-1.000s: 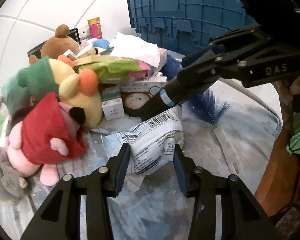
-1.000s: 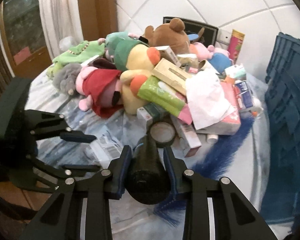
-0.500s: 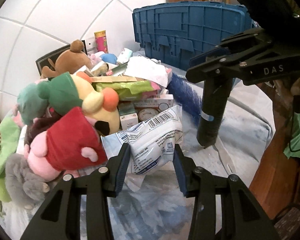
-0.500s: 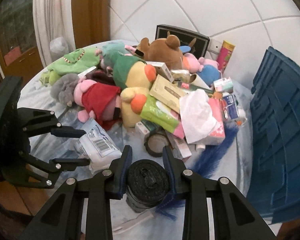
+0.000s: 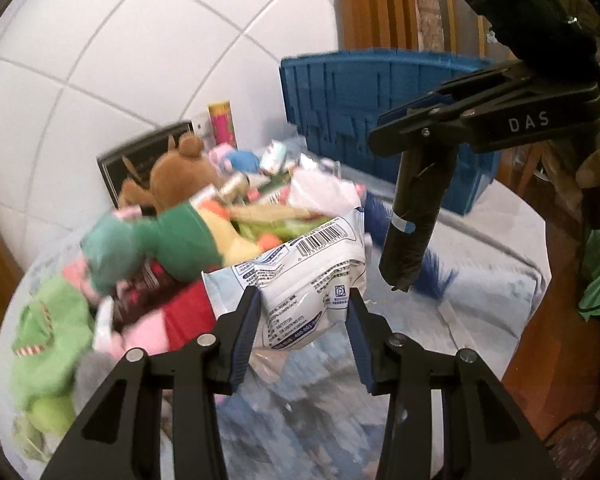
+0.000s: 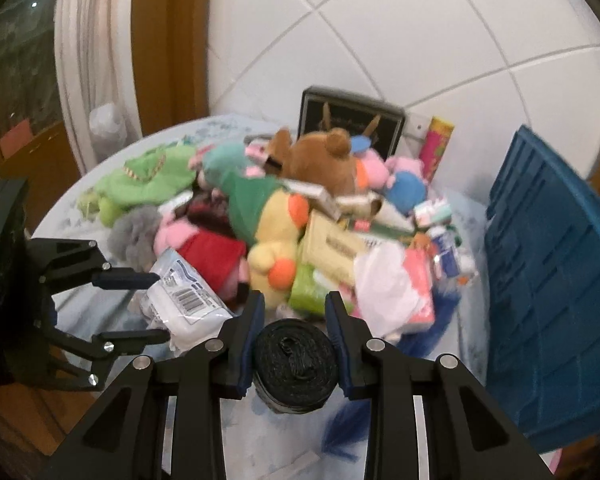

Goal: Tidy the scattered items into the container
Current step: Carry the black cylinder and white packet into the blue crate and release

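My left gripper (image 5: pixel 304 312) is shut on a white plastic packet (image 5: pixel 300 276) with a barcode, held up above the table. In the right wrist view the same packet (image 6: pixel 184 300) sits between the left gripper's fingers (image 6: pixel 128 280) at the left. My right gripper (image 6: pixel 296 320) is shut on a black roll (image 6: pixel 294 364) of bags; in the left wrist view that roll (image 5: pixel 416 216) hangs upright from the right gripper (image 5: pixel 424 140). The blue crate (image 6: pixel 556 280) stands at the right, seen as the blue crate (image 5: pixel 360 100) at the back in the left view.
A heap of plush toys (image 6: pixel 260 216), boxes and packets covers the round table (image 5: pixel 480 280). A blue brush (image 5: pixel 436 276) lies under the roll. A pink tube (image 6: pixel 436 148) and a dark frame (image 6: pixel 348 112) lean on the tiled wall.
Both grippers have risen from the table with their loads. The black roll has swung from lying slanted to hanging upright. The heap now lies lower and farther away in both views.
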A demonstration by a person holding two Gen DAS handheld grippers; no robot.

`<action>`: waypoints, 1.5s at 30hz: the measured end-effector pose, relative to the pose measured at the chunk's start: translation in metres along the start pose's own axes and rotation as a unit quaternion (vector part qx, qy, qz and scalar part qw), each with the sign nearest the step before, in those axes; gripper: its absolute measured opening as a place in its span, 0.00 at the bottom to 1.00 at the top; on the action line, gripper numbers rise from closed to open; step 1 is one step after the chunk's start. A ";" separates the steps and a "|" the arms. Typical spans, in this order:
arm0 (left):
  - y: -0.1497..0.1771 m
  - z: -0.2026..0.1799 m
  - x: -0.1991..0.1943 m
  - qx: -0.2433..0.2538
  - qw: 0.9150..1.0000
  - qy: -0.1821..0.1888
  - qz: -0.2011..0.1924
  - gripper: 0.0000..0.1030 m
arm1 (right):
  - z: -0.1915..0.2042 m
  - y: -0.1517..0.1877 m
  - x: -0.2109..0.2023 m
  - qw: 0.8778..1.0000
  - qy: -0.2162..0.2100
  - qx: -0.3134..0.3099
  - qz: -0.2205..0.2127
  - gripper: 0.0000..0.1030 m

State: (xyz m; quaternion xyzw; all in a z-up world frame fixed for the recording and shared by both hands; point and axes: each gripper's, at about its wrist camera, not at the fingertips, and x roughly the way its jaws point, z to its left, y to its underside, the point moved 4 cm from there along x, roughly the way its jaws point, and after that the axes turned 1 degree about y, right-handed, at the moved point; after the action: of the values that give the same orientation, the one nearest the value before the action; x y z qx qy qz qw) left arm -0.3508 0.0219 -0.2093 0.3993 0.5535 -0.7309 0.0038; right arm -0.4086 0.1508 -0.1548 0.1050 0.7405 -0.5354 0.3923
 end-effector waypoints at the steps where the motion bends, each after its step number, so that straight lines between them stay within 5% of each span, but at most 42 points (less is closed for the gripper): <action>1: -0.009 0.001 -0.004 0.002 1.000 0.000 -0.009 0.41 | -0.002 -0.005 -0.005 1.000 0.006 0.002 -0.006 0.30; 9: -0.099 -0.012 -0.024 0.040 0.996 0.028 -0.075 0.41 | -0.034 -0.052 -0.071 0.994 0.079 0.025 -0.068 0.30; 18: -0.240 -0.090 -0.026 0.104 0.981 0.061 -0.155 0.41 | -0.126 -0.094 -0.191 0.968 0.187 0.074 -0.151 0.30; 26: -0.347 -0.173 0.024 0.084 0.976 0.099 -0.172 0.41 | -0.247 -0.090 -0.254 0.947 0.263 0.107 -0.150 0.30; 35: -0.403 -0.246 0.087 0.087 0.981 0.085 -0.153 0.42 | -0.379 -0.048 -0.263 0.929 0.286 0.187 -0.139 0.30; 38: -0.408 -0.253 0.100 0.075 0.983 0.067 -0.153 0.59 | -0.402 -0.022 -0.259 0.926 0.283 0.212 -0.135 0.31; 39: -0.409 -0.253 0.103 0.070 0.984 0.062 -0.153 0.78 | -0.408 -0.014 -0.255 0.925 0.281 0.220 -0.133 0.41; 41: -0.410 -0.252 0.105 0.060 0.984 0.045 -0.160 1.00 | -0.419 -0.004 -0.251 0.922 0.285 0.228 -0.130 0.67; 42: -0.411 -0.252 0.103 0.058 0.983 0.041 -0.167 1.00 | -0.421 0.000 -0.250 0.920 0.292 0.227 -0.129 0.76; 45: -0.413 -0.250 0.095 0.055 0.983 0.027 -0.173 1.00 | -0.418 0.002 -0.252 0.919 0.299 0.222 -0.132 0.77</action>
State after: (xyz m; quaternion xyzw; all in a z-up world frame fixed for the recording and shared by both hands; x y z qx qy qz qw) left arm -0.4553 0.4263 0.0504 0.3171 0.5729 -0.7387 -0.1597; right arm -0.4344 0.5841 0.0679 0.2462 0.6927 -0.6764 0.0453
